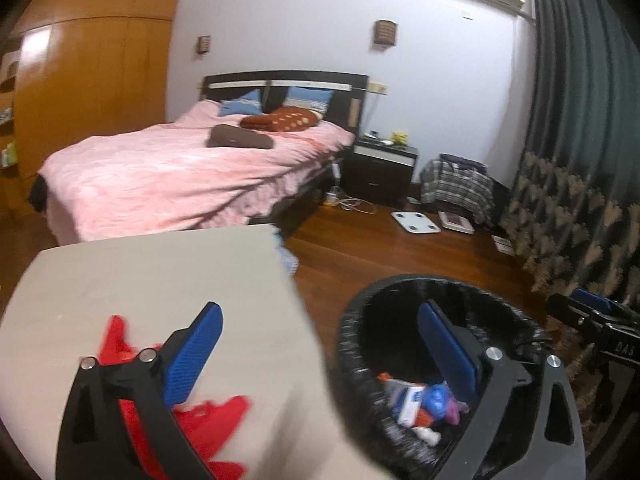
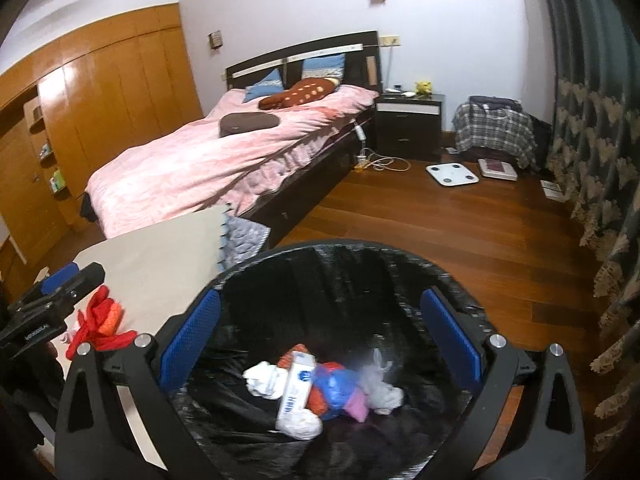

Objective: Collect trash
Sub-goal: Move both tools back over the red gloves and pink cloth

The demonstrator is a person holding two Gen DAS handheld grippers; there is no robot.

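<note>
We worked in a bedroom with a wooden floor (image 2: 420, 224), a pale table (image 1: 160, 276) standing just beside the black-lined bin (image 2: 280, 264). Our right gripper (image 2: 320, 332) hung over the bin and our left gripper (image 1: 320, 344) straddled its table-side rim — both with jaws spread wide, nothing between them. The trash (image 2: 316, 392) lay in the bin's bottom, below the right jaws — red scraps (image 1: 208, 420) sat on the table beside the bin.

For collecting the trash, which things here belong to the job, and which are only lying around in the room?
Belong to the job:
- black-lined bin with the trash in it
- red scraps on the table
- left gripper and right gripper, both open

Only lying around:
- bed
- nightstand
- white scale
- plaid cloth
</note>
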